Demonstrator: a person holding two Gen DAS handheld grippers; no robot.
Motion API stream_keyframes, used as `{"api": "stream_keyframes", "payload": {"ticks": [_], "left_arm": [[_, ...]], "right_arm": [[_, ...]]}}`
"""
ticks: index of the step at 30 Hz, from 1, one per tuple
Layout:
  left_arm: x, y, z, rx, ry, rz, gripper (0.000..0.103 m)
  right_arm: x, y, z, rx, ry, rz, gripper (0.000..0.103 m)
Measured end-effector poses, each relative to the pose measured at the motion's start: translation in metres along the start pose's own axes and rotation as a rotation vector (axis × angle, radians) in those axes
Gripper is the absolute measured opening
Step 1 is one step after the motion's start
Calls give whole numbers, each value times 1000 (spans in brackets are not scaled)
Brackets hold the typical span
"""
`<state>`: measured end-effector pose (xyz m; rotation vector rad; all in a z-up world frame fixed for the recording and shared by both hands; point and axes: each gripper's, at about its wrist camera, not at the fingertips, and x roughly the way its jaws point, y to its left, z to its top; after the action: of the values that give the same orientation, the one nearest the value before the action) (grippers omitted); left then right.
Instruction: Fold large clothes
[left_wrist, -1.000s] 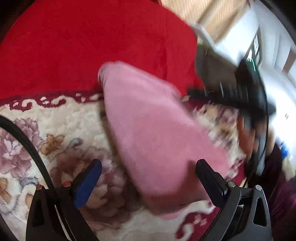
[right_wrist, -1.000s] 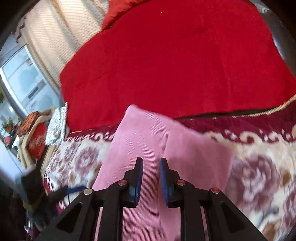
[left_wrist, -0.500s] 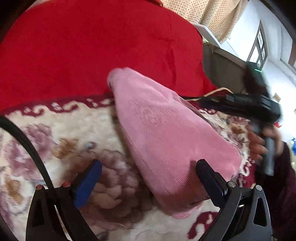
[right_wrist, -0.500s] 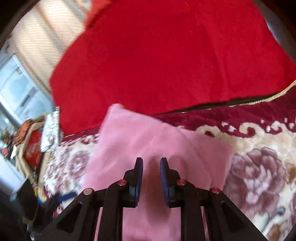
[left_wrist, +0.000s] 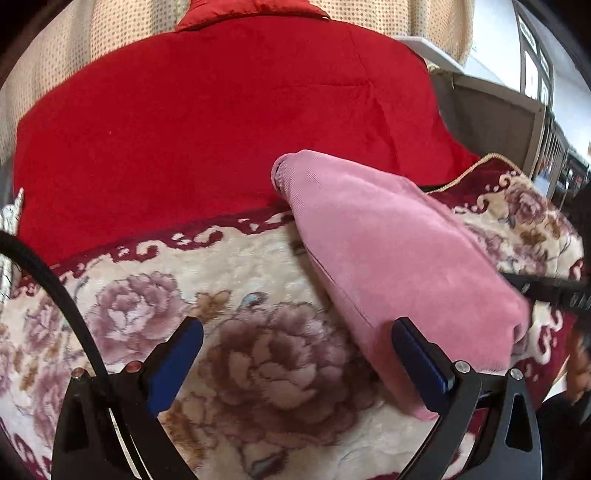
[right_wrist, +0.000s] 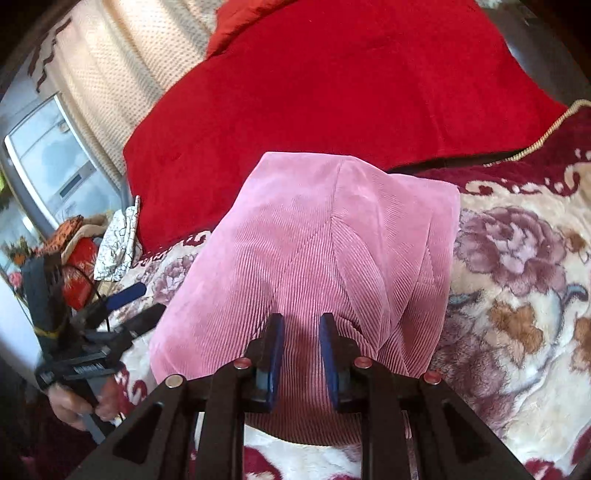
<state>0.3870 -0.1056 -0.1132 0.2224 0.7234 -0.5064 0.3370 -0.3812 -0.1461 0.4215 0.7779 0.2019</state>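
A pink corduroy garment (left_wrist: 388, 258) lies folded on the floral blanket (left_wrist: 236, 354); its far end reaches the red quilt (left_wrist: 221, 122). My left gripper (left_wrist: 297, 328) is open wide, low over the blanket. Its right finger (left_wrist: 417, 362) overlaps the garment's near edge and nothing sits between the pads. My right gripper (right_wrist: 301, 332) has narrow jaws pinching a bunched fold of the garment (right_wrist: 325, 236) at its near end, with creases fanning out from the pads. In the left wrist view it shows as a black bar (left_wrist: 550, 291) at the garment's right end.
The red quilt (right_wrist: 351, 85) covers the far half of the bed, with a cream curtain (right_wrist: 122, 74) behind. In the right wrist view the left gripper (right_wrist: 136, 308), a hand (right_wrist: 81, 402), a red bag (right_wrist: 77, 269) and a white patterned cloth (right_wrist: 118, 243) crowd the left. A black cable (left_wrist: 55, 291) arcs over the blanket.
The right gripper has come down with the garment's end, and the garment now lies flatter on the blanket. The left gripper has tipped up, so more red quilt and curtain show; it stays open.
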Motion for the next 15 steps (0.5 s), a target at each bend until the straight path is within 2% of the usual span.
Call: {"api": "stream_keyframes", "payload": {"ticks": [3,8,11,13,14,15], "left_arm": [[0,1,1,20,-7,22,102],[-1,0,2,23,-7,34,102],[0,-1,3,31,-6,43,102],[0,-1,2,31,-5,47,102],[1,-1,2,30,-3,48,102],[2,0,2,28,-1,48,102]], "right_arm": [[-12,1,8,1,-6,-1,24],[-31,18,13,-34,-49,50,24],[-26,28,7,-67,-20,57,25],[-13,25,1,-63,13,21,36],[-7,20,-2,-46,23,17,45],[-4,16,-6,-29,19,21,48]]}}
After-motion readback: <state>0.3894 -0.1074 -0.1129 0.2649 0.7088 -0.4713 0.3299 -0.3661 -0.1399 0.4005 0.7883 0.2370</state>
